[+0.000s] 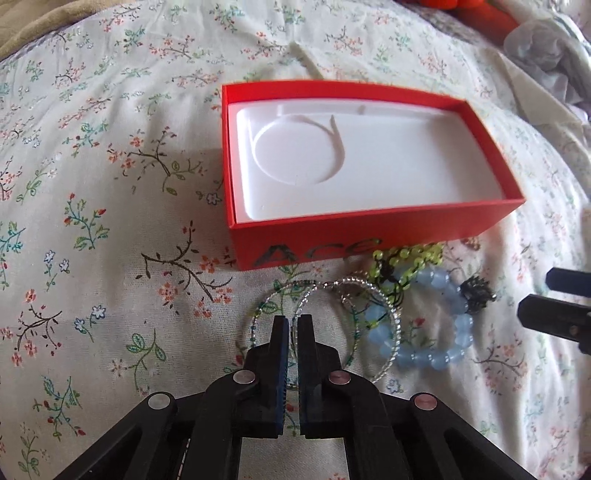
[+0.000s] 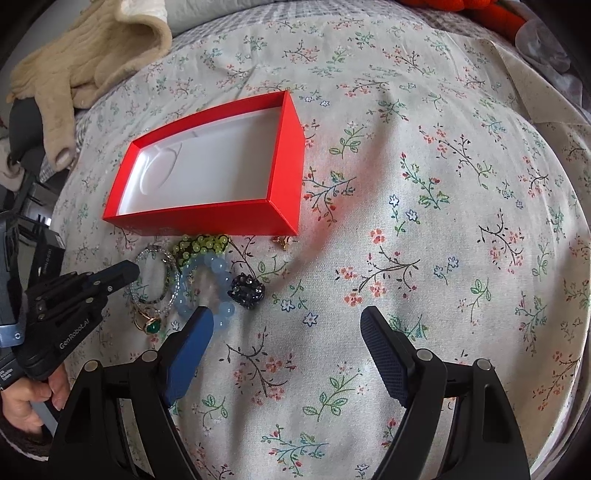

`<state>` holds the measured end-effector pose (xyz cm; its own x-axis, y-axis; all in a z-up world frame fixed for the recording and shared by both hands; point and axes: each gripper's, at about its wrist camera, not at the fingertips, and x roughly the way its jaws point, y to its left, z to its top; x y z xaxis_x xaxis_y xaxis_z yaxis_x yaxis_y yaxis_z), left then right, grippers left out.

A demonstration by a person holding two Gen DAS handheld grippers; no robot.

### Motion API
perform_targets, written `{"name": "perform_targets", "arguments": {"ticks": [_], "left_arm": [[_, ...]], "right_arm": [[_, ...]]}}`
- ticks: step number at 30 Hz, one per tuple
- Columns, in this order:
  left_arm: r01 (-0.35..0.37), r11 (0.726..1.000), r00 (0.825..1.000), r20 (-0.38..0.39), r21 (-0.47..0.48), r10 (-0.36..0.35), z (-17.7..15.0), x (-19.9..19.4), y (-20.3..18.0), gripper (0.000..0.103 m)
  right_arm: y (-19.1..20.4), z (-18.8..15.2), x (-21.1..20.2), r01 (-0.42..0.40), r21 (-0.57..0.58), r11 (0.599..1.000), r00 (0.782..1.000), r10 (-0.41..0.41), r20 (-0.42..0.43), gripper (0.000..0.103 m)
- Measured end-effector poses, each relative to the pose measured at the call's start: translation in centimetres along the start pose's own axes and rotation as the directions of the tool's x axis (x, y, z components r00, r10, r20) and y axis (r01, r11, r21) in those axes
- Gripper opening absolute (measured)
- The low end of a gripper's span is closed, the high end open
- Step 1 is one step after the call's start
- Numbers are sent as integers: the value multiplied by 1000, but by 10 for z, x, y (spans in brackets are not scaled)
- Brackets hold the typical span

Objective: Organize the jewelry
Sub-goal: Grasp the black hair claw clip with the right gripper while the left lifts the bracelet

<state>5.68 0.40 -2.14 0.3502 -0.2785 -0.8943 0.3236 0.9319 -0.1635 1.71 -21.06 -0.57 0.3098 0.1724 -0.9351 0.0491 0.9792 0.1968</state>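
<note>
An open red box [image 1: 369,229] with a white moulded insert lies on a flowered bedsheet. In front of it sits a small heap: a silver twisted bangle [image 1: 391,314], a blue bead bracelet [image 1: 454,350], a yellow-green bead bracelet [image 1: 406,258] and a black beaded cluster [image 1: 476,295]. My left gripper [image 1: 293,319] is shut at the bangles' left rim, and a thin strand shows in the slit between its pads. The right wrist view also shows a gold ring with a green stone [image 2: 151,325]. My right gripper [image 2: 286,314] hangs open over bare sheet, right of the heap, with nothing between its fingers.
A tiny gold piece [image 2: 282,242] lies by the box's near right corner. A beige knitted cloth [image 2: 74,66] is bunched at the far left and an orange item [image 1: 480,11] at the far right. A hand [image 2: 22,402] holds the left gripper's handle.
</note>
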Motion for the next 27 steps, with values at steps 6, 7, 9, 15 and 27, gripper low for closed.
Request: {"name": "perform_targets", "arguments": {"ticks": [6, 7, 9, 15, 27], "left_arm": [[48, 999, 997, 66, -12, -47, 5, -22, -4, 0], [55, 998, 996, 76, -10, -54, 5, -27, -6, 0], [65, 998, 994, 92, -7, -64, 6, -33, -11, 0], [86, 996, 988, 128, -5, -85, 7, -47, -19, 0], [48, 997, 994, 104, -54, -42, 5, -43, -18, 0]], "right_arm": [[-6, 2, -5, -19, 23, 1000, 1000, 19, 11, 84], [-7, 2, -6, -27, 28, 999, 1000, 27, 11, 84], [-8, 4, -7, -43, 38, 998, 999, 43, 12, 84], [0, 4, -5, -62, 19, 998, 998, 62, 5, 71], [9, 11, 28, -111, 50, 993, 991, 114, -66, 39]]}}
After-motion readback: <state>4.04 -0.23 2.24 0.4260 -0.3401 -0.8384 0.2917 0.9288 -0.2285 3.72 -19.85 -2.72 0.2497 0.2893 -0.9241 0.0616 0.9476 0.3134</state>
